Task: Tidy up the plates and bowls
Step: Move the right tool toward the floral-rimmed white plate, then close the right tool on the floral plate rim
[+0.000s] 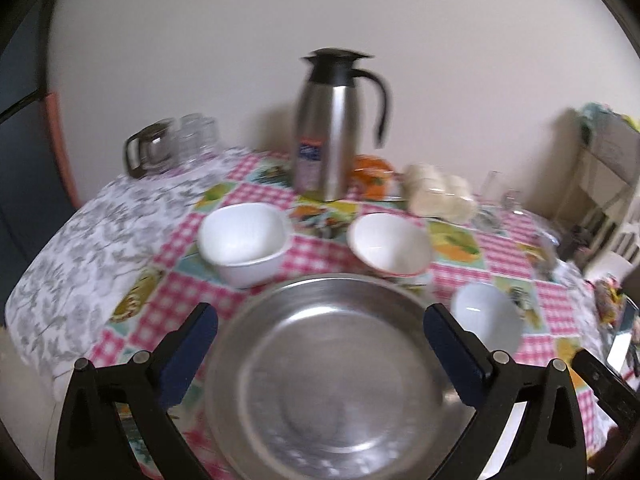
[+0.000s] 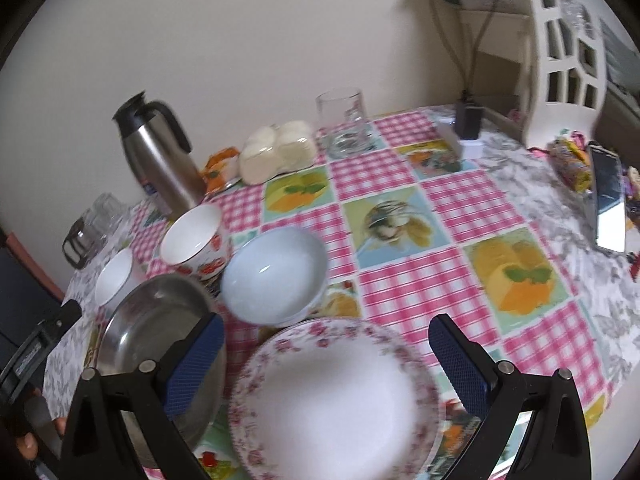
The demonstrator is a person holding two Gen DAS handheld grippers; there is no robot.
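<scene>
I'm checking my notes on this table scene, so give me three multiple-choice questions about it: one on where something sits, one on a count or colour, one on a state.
1. Where does the steel thermos jug stand?
A. At the table's far side, near the wall
B. On the steel plate
C. Inside a bowl

2. How many bowls are on the tablecloth?
A. One
B. Three
C. Five

3. How does the left tool stand over the steel plate?
A. Shut on its rim
B. Open, pads off the plate
C. Shut and empty

Answers:
1 A, it stands beyond the bowls, near the wall.
2 B, there is the square white bowl, the strawberry-print bowl and the round white bowl.
3 B, both blue pads sit wide apart, clear of the plate.
</scene>
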